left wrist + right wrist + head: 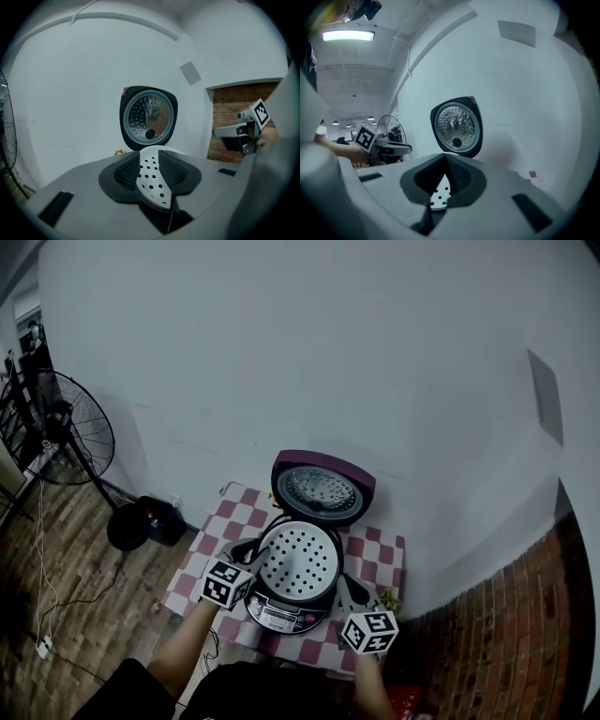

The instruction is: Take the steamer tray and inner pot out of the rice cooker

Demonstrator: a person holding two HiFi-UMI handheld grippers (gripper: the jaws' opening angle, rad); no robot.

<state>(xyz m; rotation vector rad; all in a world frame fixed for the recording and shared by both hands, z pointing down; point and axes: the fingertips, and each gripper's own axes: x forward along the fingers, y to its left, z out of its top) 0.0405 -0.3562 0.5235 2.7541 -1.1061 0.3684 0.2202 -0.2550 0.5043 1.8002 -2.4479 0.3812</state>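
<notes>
The rice cooker (281,613) stands on a checkered tablecloth (380,549) with its lid (322,487) swung up and open. A white perforated steamer tray (300,561) sits in its mouth and hides the inner pot. My left gripper (255,557) is at the cooker's left rim, jaws open; in the left gripper view the tray (152,180) shows in the gap between them (151,161). My right gripper (345,589) is at the cooker's front right, shut and holding nothing. In the right gripper view only a sliver of the tray (439,197) shows past the jaws (444,180).
A pedestal fan (66,427) stands on the wooden floor to the left, its base (127,526) near the table's corner. A white wall rises close behind the cooker. A small green thing (389,599) lies on the cloth by my right gripper. Brick-patterned floor lies to the right.
</notes>
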